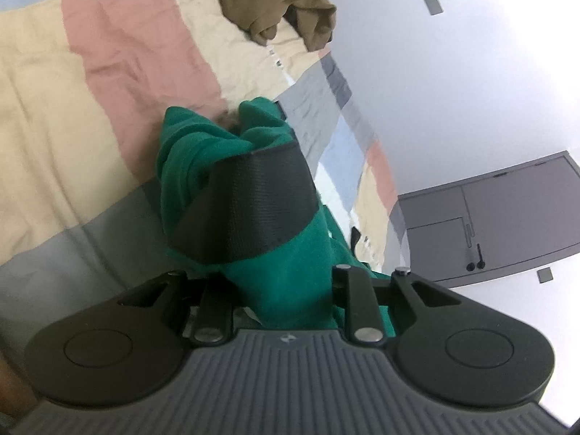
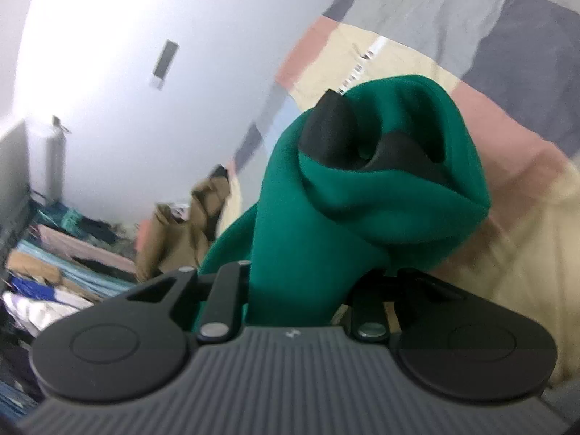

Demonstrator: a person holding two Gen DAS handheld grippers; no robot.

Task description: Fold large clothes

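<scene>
Both grippers pinch bunched green cloth: the left gripper and the right gripper each hold a wad of the green garment just above the patchwork bed. I'd draw the two hands apart until the cloth hangs flat, keeping clear of the tan clothes at the far end.

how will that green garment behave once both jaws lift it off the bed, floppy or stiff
Likely floppy: the green garment bunches and drapes in soft folds around the right gripper. It probably sags between the grips, since it hangs slack below the left gripper. Slipping seems unlikely; thick bunches are clamped.
</scene>
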